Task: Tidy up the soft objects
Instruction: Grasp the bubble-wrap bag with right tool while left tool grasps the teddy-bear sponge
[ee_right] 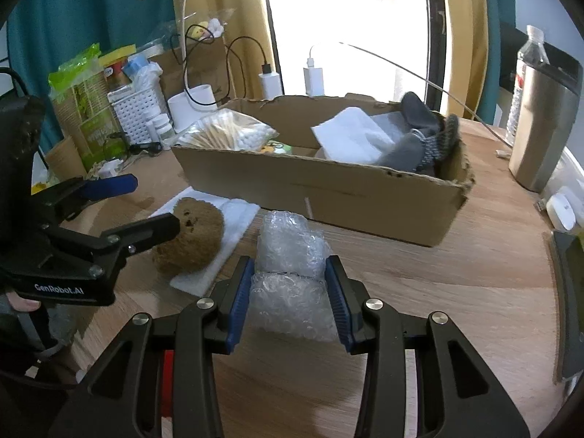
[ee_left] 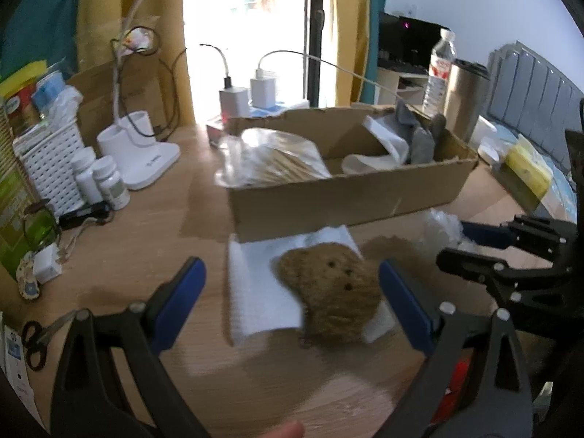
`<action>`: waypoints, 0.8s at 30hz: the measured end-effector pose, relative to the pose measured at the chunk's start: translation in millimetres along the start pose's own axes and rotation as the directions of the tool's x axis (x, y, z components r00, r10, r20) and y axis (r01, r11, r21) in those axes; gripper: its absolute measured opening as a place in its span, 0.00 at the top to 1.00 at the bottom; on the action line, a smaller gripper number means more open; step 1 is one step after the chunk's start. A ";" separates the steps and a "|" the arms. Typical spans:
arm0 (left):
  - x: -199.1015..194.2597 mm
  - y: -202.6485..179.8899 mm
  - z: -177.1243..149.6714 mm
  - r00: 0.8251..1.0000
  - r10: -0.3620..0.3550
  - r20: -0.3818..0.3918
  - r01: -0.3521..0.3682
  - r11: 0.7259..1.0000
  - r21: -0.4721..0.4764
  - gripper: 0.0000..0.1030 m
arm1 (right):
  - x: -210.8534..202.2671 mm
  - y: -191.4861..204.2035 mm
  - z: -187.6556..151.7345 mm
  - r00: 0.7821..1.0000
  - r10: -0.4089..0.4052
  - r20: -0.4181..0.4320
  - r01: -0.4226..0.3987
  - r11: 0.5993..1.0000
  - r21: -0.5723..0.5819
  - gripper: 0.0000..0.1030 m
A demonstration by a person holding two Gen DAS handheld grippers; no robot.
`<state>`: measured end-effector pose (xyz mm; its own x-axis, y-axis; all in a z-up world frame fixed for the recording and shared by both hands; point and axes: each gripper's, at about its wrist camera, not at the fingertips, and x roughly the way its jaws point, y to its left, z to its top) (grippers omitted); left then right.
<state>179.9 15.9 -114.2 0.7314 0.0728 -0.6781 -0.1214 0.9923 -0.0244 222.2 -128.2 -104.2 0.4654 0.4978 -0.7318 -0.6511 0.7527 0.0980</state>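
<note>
A brown loofah sponge point(ee_left: 330, 294) lies on a white foam sheet point(ee_left: 255, 292) on the wooden table, in front of a cardboard box point(ee_left: 346, 197). My left gripper point(ee_left: 292, 292) is open, with the sponge between its blue fingers, nearer the right one. In the right wrist view the sponge point(ee_right: 199, 235), foam sheet point(ee_right: 233, 226) and left gripper point(ee_right: 155, 206) show at left. My right gripper point(ee_right: 288, 279) is shut on a wad of bubble wrap point(ee_right: 292, 273) resting on the table before the box point(ee_right: 328, 197). The box holds a bag of cotton swabs point(ee_right: 226, 133), white foam point(ee_right: 350, 135) and grey socks point(ee_right: 423, 138).
At the left stand a lamp base point(ee_left: 142, 157), pill bottles point(ee_left: 106, 182), a white basket point(ee_left: 51, 164), scissors point(ee_left: 36, 335) and chargers point(ee_left: 248, 98). At the right stand a steel tumbler point(ee_right: 540, 127) and a water bottle point(ee_left: 440, 69). Cables run behind the box.
</note>
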 end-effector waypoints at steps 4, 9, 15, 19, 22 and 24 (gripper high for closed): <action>6.6 -15.8 0.8 1.000 0.000 -0.018 0.000 0.999 0.038 0.06 | -4.0 -11.6 -4.4 1.000 0.001 0.011 -0.001 1.000 0.022 0.59; 18.8 -28.2 2.9 0.999 0.008 -0.053 -0.005 0.998 0.058 0.07 | -11.5 -24.4 -6.8 0.999 0.009 0.032 -0.011 0.999 0.049 0.59; 33.9 -30.4 1.7 0.994 0.019 -0.109 -0.012 0.998 0.062 0.16 | -14.6 -31.6 -8.8 0.999 0.026 0.042 -0.029 0.997 0.066 0.59; 37.8 -32.4 -0.3 0.991 0.009 -0.136 0.001 0.998 0.068 0.36 | -16.8 -31.6 -10.1 0.998 0.033 0.049 -0.036 0.997 0.064 0.59; 40.2 -32.7 -2.9 0.988 -0.008 -0.157 0.018 0.998 0.061 0.40 | -18.9 -32.2 -10.6 0.998 0.030 0.056 -0.034 0.997 0.067 0.59; 38.9 -33.2 -3.4 0.988 -0.011 -0.154 0.021 0.998 0.061 0.43 | -19.3 -31.6 -10.9 0.998 0.027 0.056 -0.030 0.997 0.066 0.59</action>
<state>210.1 -14.5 -142.2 0.6207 0.0455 -0.7827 -0.0648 0.9979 0.0066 227.2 -166.3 -100.5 0.4807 0.5413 -0.6899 -0.6242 0.7638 0.1643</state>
